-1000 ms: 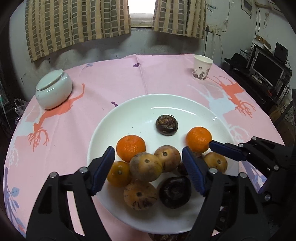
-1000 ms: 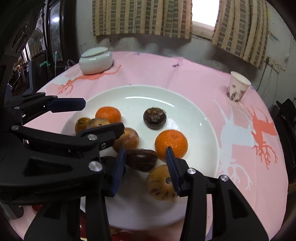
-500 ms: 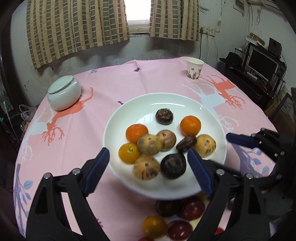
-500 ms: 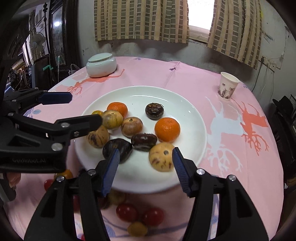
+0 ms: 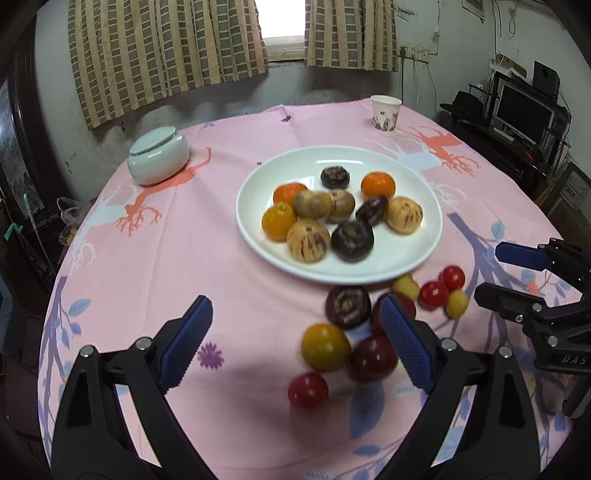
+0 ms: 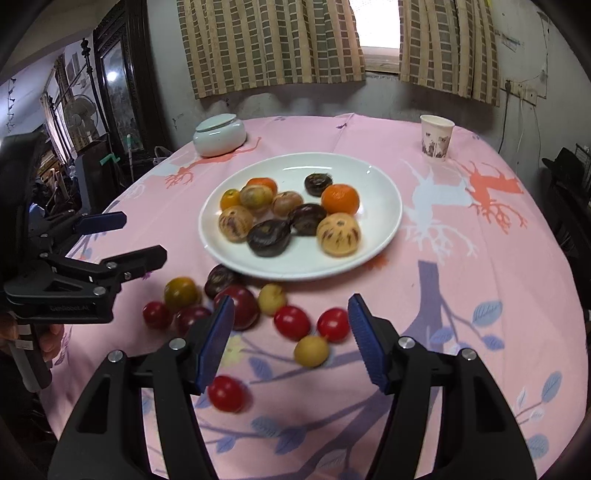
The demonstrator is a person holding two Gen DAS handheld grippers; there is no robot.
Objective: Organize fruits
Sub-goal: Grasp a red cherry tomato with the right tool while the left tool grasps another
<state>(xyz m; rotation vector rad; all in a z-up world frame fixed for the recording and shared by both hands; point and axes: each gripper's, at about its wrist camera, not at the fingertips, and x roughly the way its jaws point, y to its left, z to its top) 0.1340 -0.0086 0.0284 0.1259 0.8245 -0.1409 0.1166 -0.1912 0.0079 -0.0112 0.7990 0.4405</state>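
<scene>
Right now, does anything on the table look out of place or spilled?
Yes. About ten small fruits lie loose on the pink tablecloth just in front of the white plate, while the bigger fruits sit on it. Nothing looks damaged or tipped.

Checked curtains (image 5: 166,48) flank a bright window (image 5: 286,18) (daylight) above a scuffed grey wall (image 5: 221,99).

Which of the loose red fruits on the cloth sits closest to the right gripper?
The red fruit lying alone by the right gripper's left finger, nearest the table edge; the other red ones cluster farther off, toward the plate.
</scene>
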